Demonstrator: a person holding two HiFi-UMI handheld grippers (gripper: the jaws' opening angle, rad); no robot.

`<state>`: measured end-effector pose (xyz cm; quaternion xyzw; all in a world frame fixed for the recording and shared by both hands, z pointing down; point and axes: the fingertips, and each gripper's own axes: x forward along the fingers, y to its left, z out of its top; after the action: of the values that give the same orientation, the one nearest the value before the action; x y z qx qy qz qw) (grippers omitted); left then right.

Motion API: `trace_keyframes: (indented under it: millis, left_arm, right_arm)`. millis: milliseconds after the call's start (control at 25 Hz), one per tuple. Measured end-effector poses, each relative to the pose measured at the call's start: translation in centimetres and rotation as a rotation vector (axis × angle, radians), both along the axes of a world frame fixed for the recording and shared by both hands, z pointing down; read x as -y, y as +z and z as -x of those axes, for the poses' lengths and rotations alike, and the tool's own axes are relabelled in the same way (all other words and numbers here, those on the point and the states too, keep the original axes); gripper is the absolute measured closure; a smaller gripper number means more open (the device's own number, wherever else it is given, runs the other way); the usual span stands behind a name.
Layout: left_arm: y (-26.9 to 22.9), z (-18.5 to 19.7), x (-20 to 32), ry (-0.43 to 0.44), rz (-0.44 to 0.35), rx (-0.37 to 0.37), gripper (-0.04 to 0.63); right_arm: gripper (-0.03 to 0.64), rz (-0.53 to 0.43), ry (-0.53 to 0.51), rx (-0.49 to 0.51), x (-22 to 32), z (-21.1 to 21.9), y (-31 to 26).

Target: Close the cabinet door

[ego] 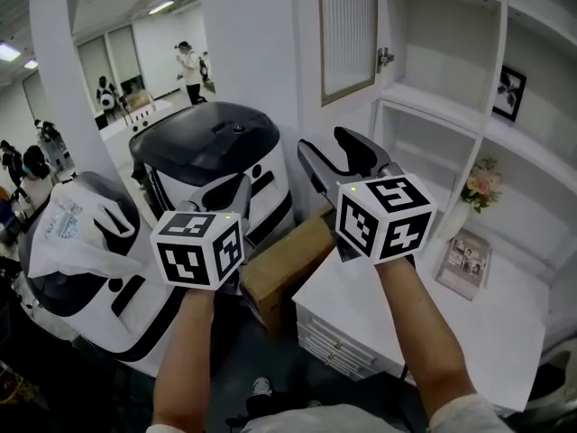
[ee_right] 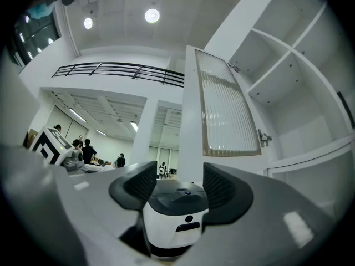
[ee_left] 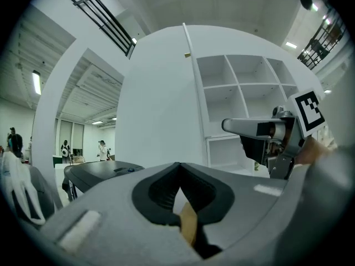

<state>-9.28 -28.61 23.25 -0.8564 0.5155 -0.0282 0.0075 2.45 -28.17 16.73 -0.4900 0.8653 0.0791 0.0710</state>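
Note:
The cabinet door (ego: pixel 347 30), white-framed with a ribbed glass panel, stands swung open from the white shelf unit (ego: pixel 451 106); its small metal knob (ego: pixel 385 58) faces the shelves. In the right gripper view the door (ee_right: pixel 227 115) rises up and to the right of the jaws, apart from them. My right gripper (ego: pixel 332 149) is open and empty, below the door's lower edge and short of it. My left gripper (ego: pixel 242 184) is lower and to the left, with its jaws closed on nothing (ee_left: pixel 178 168). In the left gripper view the door's edge (ee_left: pixel 190 82) shows as a thin strip.
A black-topped white machine (ego: pixel 212 152) stands left of the cabinet, with a cardboard box (ego: pixel 284 264) beside it. Below my right arm is a white drawer unit (ego: pixel 433 323) carrying a photo (ego: pixel 466 257) and flowers (ego: pixel 480 185). A framed picture (ego: pixel 509 93) sits on a shelf. People stand far left.

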Motion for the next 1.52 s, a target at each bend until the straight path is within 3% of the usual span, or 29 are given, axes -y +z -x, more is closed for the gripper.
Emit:
trace_keyframes:
  millis: [480, 1040, 1520]
  left_arm:
    - [-0.9, -1.1, 7.6, 0.208, -0.016, -0.001, 0.603]
    - [-1.4, -3.8, 11.2, 0.481, -0.03, -0.011, 0.603]
    - [-1.3, -3.9, 12.6, 0.591, -0.034, 0.01, 0.603]
  right_arm:
    - [0.357, -0.034, 0.179, 0.003, 4.1, 0.5, -1.7]
    - [0.356, -0.027, 0.403, 0.0, 6.6, 0.4, -2.1]
    - [0.378, -0.04, 0.562, 0.011, 7.2, 0.0, -2.8]
